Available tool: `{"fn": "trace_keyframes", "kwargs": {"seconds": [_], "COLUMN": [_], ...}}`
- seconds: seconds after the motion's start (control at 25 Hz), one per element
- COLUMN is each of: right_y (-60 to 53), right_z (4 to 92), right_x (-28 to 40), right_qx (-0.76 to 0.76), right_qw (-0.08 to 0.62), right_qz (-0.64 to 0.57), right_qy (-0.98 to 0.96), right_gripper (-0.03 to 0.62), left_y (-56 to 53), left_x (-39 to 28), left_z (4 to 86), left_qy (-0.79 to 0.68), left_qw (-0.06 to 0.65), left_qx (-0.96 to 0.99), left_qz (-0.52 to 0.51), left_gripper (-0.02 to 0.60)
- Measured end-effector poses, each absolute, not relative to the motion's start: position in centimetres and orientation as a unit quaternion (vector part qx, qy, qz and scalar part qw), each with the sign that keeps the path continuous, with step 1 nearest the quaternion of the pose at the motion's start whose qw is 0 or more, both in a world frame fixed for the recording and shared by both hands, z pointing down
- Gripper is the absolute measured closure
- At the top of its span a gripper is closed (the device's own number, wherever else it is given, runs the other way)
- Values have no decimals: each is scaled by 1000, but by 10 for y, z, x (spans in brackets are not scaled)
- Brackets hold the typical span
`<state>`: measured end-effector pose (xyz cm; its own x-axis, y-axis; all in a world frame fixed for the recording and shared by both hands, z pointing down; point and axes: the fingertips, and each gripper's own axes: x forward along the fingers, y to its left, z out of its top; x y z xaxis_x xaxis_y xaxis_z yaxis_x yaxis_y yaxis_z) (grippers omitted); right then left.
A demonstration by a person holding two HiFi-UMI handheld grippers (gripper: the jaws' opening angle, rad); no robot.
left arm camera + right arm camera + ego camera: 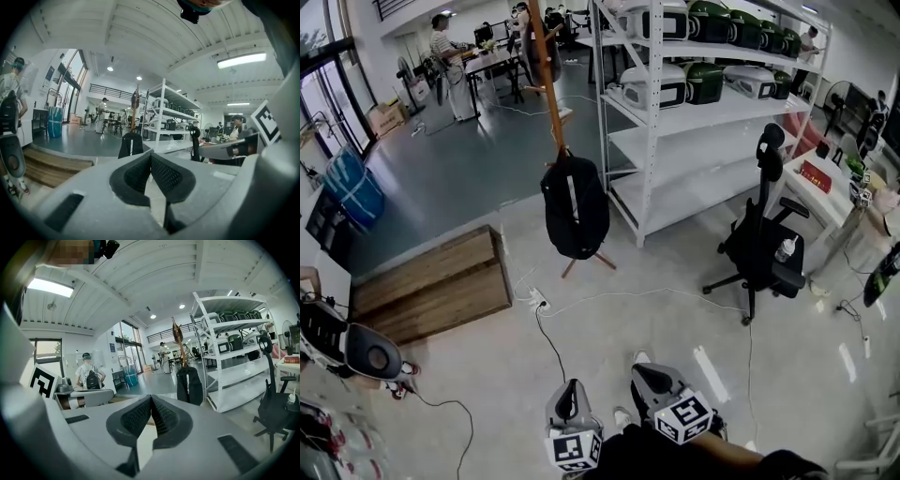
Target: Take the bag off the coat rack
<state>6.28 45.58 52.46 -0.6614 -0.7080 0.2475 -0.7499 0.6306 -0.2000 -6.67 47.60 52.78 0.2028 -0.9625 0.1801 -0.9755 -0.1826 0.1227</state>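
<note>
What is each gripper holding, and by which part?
Nothing. The left gripper and right gripper are both shut, empty; the bag hangs on the coat rack across the floor.

Grey floor, white shelving (green bins, maybe), black office chair, wooden platform.

The floor is overlooked steeply from head height; the far-off bag is also framed by both near-level gripper views.

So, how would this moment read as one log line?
black bag: hanging on coat rack | left gripper: jaws shut, empty | right gripper: jaws shut, empty
</note>
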Motion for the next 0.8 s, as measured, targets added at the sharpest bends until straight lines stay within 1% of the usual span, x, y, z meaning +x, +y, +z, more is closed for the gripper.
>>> {"fn": "trace_keyframes", "kwargs": {"seconds": [0.36, 0.56, 0.8], "right_y": [406, 357, 290], "right_z": [534, 536, 532], "right_x": [50, 43, 38], "right_qx": [399, 397, 394], "right_qw": [71, 70, 77], "right_qz": [145, 142, 143], "right_qy": [-902, -904, -905], "right_gripper": [583, 583, 583], "left_y": [432, 385, 318], "left_x": [-77, -85, -89], "left_z": [537, 537, 537], "left_qy": [-635, -635, -637], "left_qw": [111, 103, 112], "left_qx": [763, 765, 761], "left_qz": [38, 40, 43], "left_gripper": [566, 566, 566]}}
